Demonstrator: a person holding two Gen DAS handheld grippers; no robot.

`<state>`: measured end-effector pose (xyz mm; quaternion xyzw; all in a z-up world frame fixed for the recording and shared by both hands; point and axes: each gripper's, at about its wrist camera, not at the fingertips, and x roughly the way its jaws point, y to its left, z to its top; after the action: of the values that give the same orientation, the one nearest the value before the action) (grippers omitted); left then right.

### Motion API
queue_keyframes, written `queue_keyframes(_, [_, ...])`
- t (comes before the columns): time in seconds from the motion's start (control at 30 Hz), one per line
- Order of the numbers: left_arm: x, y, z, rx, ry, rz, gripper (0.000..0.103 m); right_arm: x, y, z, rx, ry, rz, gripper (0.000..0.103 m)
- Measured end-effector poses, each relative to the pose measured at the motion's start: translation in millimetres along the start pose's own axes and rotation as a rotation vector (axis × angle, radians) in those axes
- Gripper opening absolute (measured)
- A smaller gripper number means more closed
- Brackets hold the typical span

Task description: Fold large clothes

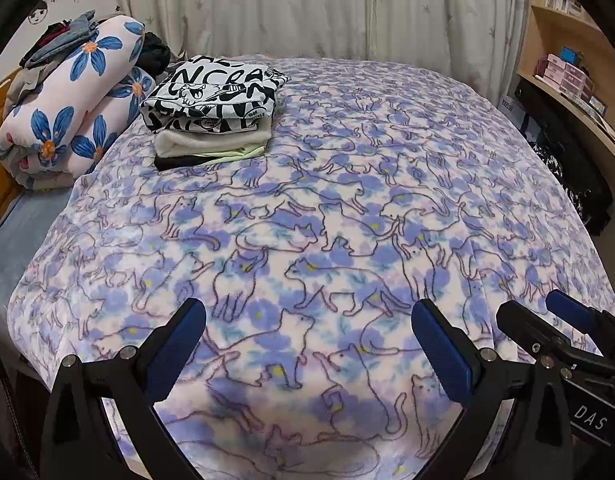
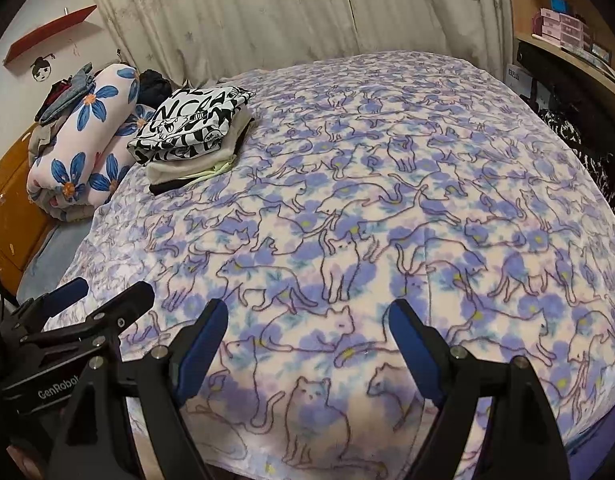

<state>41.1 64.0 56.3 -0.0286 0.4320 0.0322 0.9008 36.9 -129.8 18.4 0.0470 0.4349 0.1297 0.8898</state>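
A stack of folded clothes (image 1: pixel 213 114) lies at the far left of the bed, topped by a black-and-white lettered garment; it also shows in the right wrist view (image 2: pixel 191 136). A purple cat-print blanket (image 1: pixel 327 216) (image 2: pixel 367 216) lies spread flat over the bed. My left gripper (image 1: pixel 307 320) is open and empty above the blanket's near edge. My right gripper (image 2: pixel 309 320) is open and empty beside it, to its right. The right gripper's fingers (image 1: pixel 523 324) show at the left wrist view's right edge. The left gripper's fingers (image 2: pixel 123 304) show at the right wrist view's left.
A rolled floral duvet (image 1: pixel 71 116) (image 2: pixel 87 140) with dark clothes on top lies at the far left by a wooden headboard (image 2: pixel 15 216). Curtains (image 1: pixel 307 8) hang behind the bed. Shelves (image 1: pixel 567 80) with boxes and dark bags stand at the right.
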Motion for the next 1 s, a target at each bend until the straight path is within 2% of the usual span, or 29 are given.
queue_keyframes(1.0, [1.1,10.1,-5.0,0.0,0.01,-0.002,0.102,2.2,2.8,-2.4,0.002,0.009,0.001,0.083])
